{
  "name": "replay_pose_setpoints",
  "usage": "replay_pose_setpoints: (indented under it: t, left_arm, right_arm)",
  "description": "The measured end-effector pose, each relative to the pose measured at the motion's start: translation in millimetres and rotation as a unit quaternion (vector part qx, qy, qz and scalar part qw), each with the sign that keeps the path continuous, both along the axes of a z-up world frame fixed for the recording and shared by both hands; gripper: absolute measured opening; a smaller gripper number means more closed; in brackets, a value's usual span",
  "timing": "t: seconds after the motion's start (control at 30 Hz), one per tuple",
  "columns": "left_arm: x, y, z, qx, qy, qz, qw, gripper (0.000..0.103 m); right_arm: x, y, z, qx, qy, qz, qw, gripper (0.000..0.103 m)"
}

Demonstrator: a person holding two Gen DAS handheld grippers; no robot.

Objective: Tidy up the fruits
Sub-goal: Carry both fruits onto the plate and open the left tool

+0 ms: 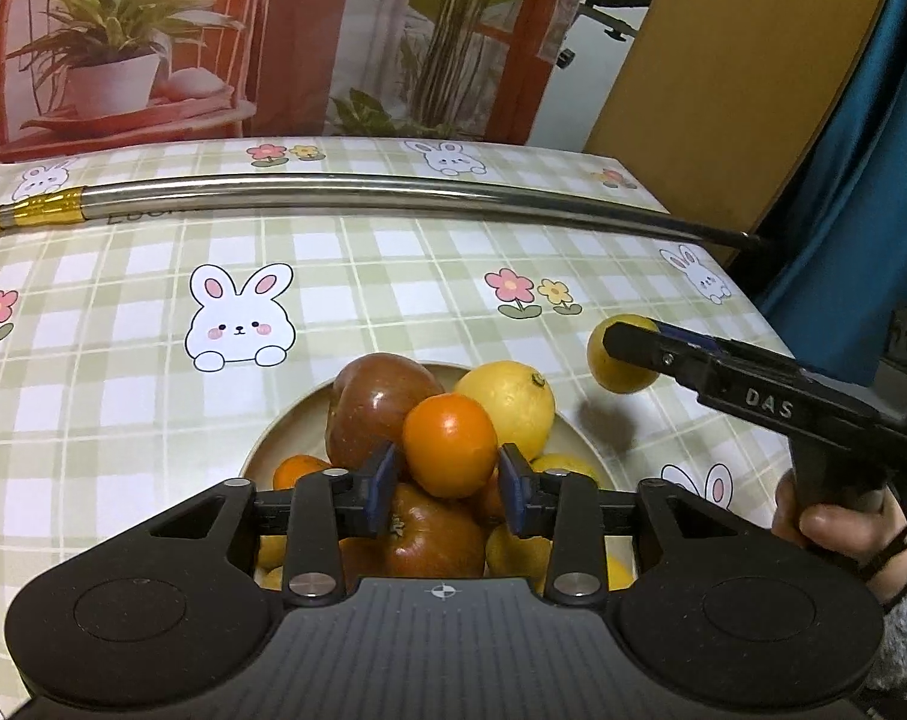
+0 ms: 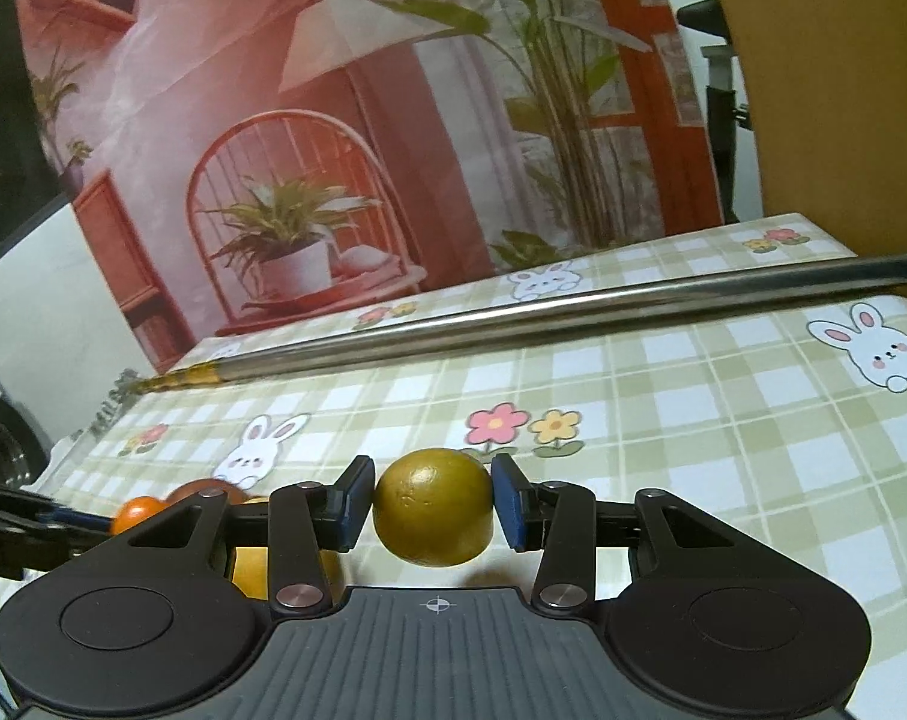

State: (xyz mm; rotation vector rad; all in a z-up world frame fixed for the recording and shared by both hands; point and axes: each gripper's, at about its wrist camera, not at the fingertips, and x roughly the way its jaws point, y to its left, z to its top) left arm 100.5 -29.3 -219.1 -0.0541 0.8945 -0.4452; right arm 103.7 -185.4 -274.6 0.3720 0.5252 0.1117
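A beige bowl holds a pile of fruit: two red-brown apples, a yellow lemon and several oranges. On top of the pile rests a small orange. My left gripper straddles it, with the blue pads just off its sides, so it is open. My right gripper is shut on a yellow-green citrus and holds it in the air above the tablecloth. That citrus hangs to the right of the bowl in the left wrist view, and its shadow lies on the cloth below.
A long steel rod with a gold end lies across the far side of the table. The checked rabbit tablecloth ends at the right edge near a blue curtain. A person's hand holds the right tool's handle.
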Motion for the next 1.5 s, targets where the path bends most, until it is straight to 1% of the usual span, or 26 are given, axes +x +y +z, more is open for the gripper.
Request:
replay_pose_setpoints:
  t: [0.1,0.2,0.47,0.67,0.9,1.13,1.4,1.5]
  left_arm:
    - [-6.2,2.7,3.3,-0.001,-0.004,0.006,1.0000,0.047]
    - [-11.2,9.7,7.5,-0.006,-0.010,0.015,0.9998,0.047]
    - [-28.2,35.2,21.0,-0.029,-0.036,0.069,0.9966,0.047]
    - [-43.6,55.6,25.5,-0.030,-0.045,0.103,0.9932,0.048]
    - [-60.7,78.5,27.7,-0.042,-0.051,0.133,0.9890,0.056]
    - [-74.1,90.4,27.3,-0.057,-0.056,0.140,0.9869,0.056]
    - [-73.9,91.5,22.3,-0.062,-0.050,0.142,0.9867,0.056]
    - [-72.1,89.6,20.8,-0.059,-0.048,0.140,0.9872,0.056]
  right_arm:
    - [-3.9,7.3,5.6,-0.001,-0.003,0.009,1.000,0.039]
    - [-8.1,13.6,11.2,-0.001,-0.008,0.019,1.000,0.039]
    - [-19.7,32.7,25.2,0.004,-0.008,0.048,0.999,0.039]
    - [-30.9,55.7,35.8,-0.008,-0.008,0.081,0.997,0.039]
    - [-41.1,87.7,49.3,-0.028,-0.009,0.119,0.992,0.039]
    - [-46.0,122.9,52.9,-0.060,0.010,0.168,0.984,0.039]
    - [-46.4,149.6,46.4,-0.083,0.033,0.202,0.975,0.039]
    - [-45.1,153.0,41.9,-0.094,0.045,0.201,0.974,0.039]
